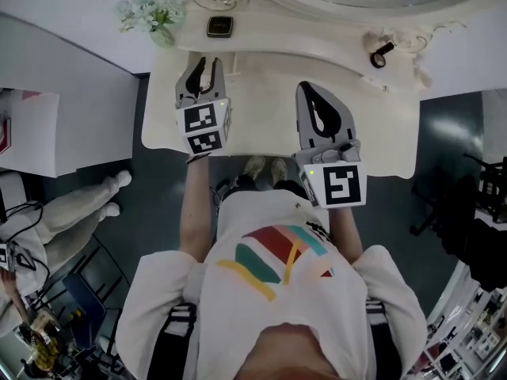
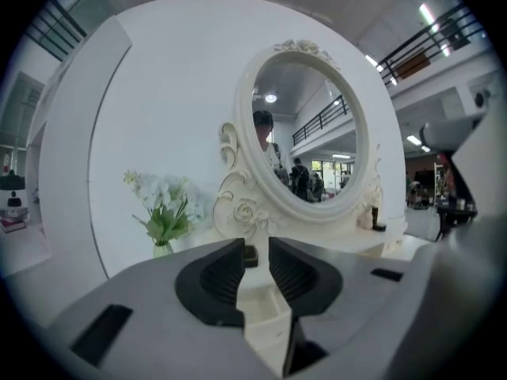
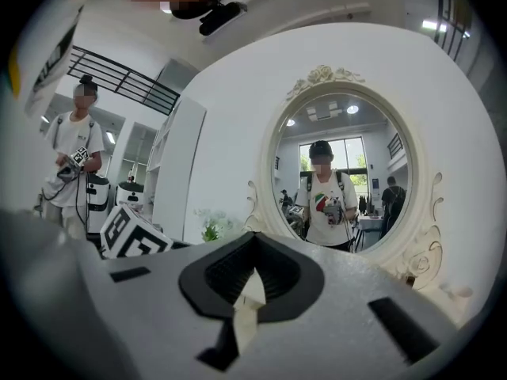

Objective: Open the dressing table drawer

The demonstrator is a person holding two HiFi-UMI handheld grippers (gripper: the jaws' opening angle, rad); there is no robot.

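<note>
The cream dressing table (image 1: 261, 93) lies below me, its oval mirror (image 2: 309, 133) at the back. I cannot make out a drawer front in any view. My left gripper (image 1: 207, 63) hovers over the table's left part, open, with only a narrow gap and nothing between its pads (image 2: 226, 271). Through that gap I see the cream table. My right gripper (image 1: 311, 89) is over the table's middle right, shut with its tips touching and nothing held; in the right gripper view the jaws (image 3: 254, 244) point level at the mirror (image 3: 348, 165).
A vase of pale flowers (image 1: 154, 14) stands at the back left, a small dark square box (image 1: 219, 26) beside it, and a small dark object (image 1: 380, 54) at the back right. A white cabinet (image 1: 47, 93) flanks the table's left. Another person (image 3: 75, 149) stands off left.
</note>
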